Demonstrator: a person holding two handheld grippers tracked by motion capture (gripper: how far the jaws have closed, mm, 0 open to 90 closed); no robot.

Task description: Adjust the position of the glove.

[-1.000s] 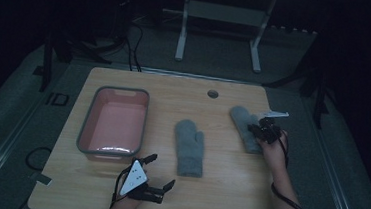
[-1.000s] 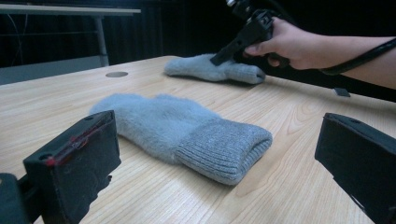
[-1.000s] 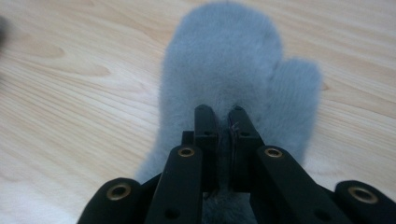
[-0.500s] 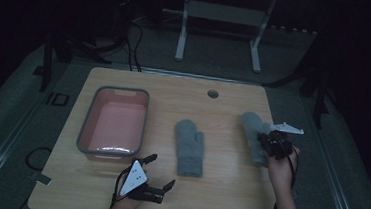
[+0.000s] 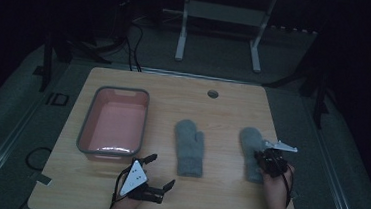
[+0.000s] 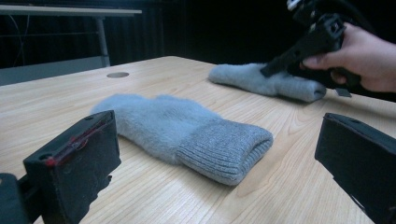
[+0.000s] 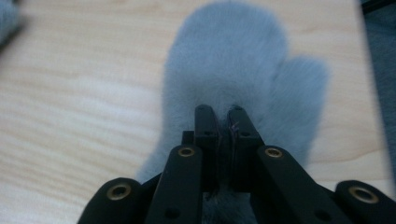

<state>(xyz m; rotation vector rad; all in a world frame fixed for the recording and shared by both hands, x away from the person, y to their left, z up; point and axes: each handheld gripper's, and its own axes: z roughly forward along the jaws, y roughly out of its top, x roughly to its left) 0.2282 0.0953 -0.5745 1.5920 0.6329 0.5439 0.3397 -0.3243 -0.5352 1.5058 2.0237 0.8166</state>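
Observation:
Two grey mittens lie on the wooden table (image 5: 223, 107). The middle mitten (image 5: 189, 145) (image 6: 187, 126) lies flat with its cuff toward me. Near the table's right edge, my right gripper (image 5: 263, 160) (image 7: 223, 114) is shut on the right mitten (image 5: 248, 143) (image 7: 233, 60), its jaws pinching the fabric at mid-length. In the left gripper view that right gripper (image 6: 271, 71) presses down on the far mitten (image 6: 247, 77). My left gripper (image 5: 160, 172) (image 6: 219, 158) rests open near the front edge, jaws wide apart and pointing at the middle mitten's cuff, holding nothing.
A pink tub with a grey rim (image 5: 88, 122) stands on the left half of the table, with nothing in it. A round cable hole (image 5: 213, 93) sits near the far edge. A white frame (image 5: 220, 17) stands on the floor behind.
My right gripper has come toward the front edge of the table, and the right mitten has slid along with it. The left gripper and middle mitten have stayed put.

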